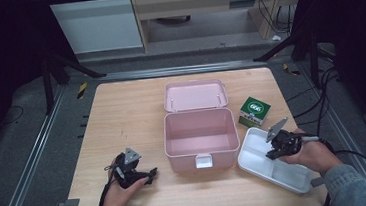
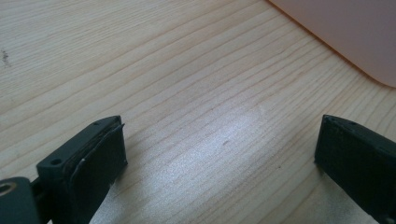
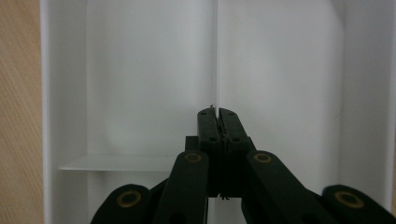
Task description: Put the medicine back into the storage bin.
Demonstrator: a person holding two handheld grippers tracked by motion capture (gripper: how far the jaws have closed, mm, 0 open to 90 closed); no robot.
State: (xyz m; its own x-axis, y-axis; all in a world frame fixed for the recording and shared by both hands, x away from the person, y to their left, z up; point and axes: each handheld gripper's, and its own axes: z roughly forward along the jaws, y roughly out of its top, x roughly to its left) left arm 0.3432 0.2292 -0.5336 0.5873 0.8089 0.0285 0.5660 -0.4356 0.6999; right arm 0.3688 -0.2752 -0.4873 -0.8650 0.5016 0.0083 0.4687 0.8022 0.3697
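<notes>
The white plastic divided tray (image 1: 256, 164) lies at the table's right front, just beside the open pink plastic box (image 1: 201, 137). Right gripper (image 1: 275, 153) hangs over it, jaws clenched on nothing, above a divider wall. Left gripper (image 1: 149, 175) rests on the pale wooden table (image 1: 122, 118), jaws spread wide, near the box's corner.

Overhead light brightens the tabletop (image 1: 122, 118); surroundings fall dark. Glare sheens the wood in the left gripper view; near claw edges blur.
</notes>
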